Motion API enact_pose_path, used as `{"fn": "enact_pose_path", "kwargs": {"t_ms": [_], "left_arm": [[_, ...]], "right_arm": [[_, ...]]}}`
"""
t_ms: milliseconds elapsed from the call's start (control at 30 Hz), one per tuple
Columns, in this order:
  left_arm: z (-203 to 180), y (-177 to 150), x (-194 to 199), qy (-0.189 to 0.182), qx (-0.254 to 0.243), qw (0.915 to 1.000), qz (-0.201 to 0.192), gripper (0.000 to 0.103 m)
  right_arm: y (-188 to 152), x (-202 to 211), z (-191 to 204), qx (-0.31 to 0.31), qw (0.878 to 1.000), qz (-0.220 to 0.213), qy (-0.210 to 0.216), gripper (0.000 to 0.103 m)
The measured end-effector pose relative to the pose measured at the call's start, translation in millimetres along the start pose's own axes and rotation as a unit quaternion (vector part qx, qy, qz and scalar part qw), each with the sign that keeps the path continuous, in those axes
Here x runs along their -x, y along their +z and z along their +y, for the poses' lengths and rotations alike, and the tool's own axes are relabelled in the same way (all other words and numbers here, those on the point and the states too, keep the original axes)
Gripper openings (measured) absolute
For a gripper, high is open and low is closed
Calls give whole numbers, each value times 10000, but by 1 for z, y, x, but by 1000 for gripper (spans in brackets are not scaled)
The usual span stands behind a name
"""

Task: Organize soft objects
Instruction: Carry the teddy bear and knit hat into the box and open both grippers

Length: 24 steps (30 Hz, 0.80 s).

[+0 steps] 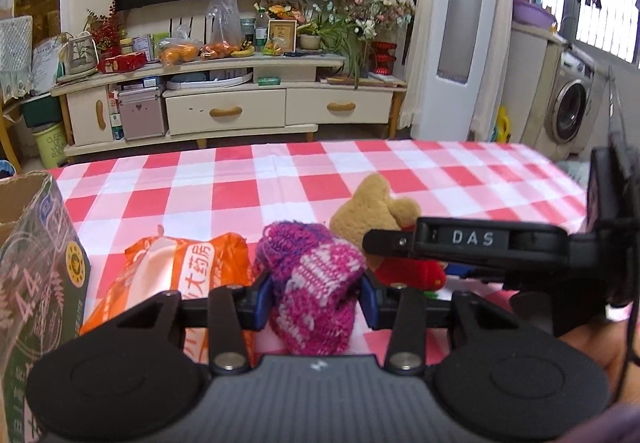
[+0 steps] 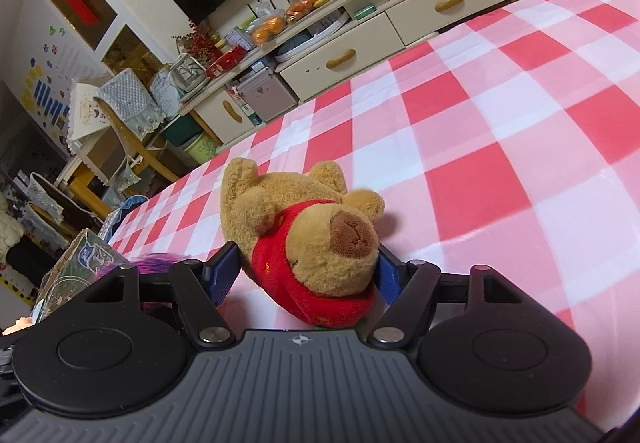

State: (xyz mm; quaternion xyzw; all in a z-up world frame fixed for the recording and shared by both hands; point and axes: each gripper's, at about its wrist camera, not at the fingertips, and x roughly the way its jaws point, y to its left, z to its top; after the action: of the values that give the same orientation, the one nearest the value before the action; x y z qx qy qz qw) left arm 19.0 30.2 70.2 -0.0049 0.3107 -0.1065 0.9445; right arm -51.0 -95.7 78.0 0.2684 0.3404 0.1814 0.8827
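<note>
Left wrist view: knitted purple sock [image 1: 316, 283] clenched between the left gripper [image 1: 316, 301] pads above the checked tablecloth [image 1: 240, 183], orange bag [image 1: 176, 271] and carton [image 1: 36, 283] alongside. Right wrist view alone shows the teddy bear [image 2: 316, 243] lying face-up, straddled by the right gripper [image 2: 308, 275]; pad contact cannot be confirmed. Both grippers angle downward.

A pink/purple/white knitted sock [image 1: 316, 283] is seen bunched & lifted at near centre, cuff end up, pinched on both sides. An orange printed plastic bag [image 1: 176, 275] lies crumpled flat just left of it. A tan plush bear [image 2: 308, 235] w/ red shirt is laid on its back just right of the sock, head at the near end, legs pointing far.
</note>
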Motion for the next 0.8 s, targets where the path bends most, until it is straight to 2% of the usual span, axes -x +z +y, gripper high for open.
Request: {"fn": "enact_pose_path", "kwargs": {"t_ms": [333, 800], "left_arm": [[7, 1, 33, -547, 342, 9976, -240, 42], [28, -2, 61, -733, 535, 9948, -467, 42]], "right_arm": [[-11, 17, -6, -341, 9992, -134, -136, 86], [-26, 33, -3, -673, 9966, -325, -340, 86]]}}
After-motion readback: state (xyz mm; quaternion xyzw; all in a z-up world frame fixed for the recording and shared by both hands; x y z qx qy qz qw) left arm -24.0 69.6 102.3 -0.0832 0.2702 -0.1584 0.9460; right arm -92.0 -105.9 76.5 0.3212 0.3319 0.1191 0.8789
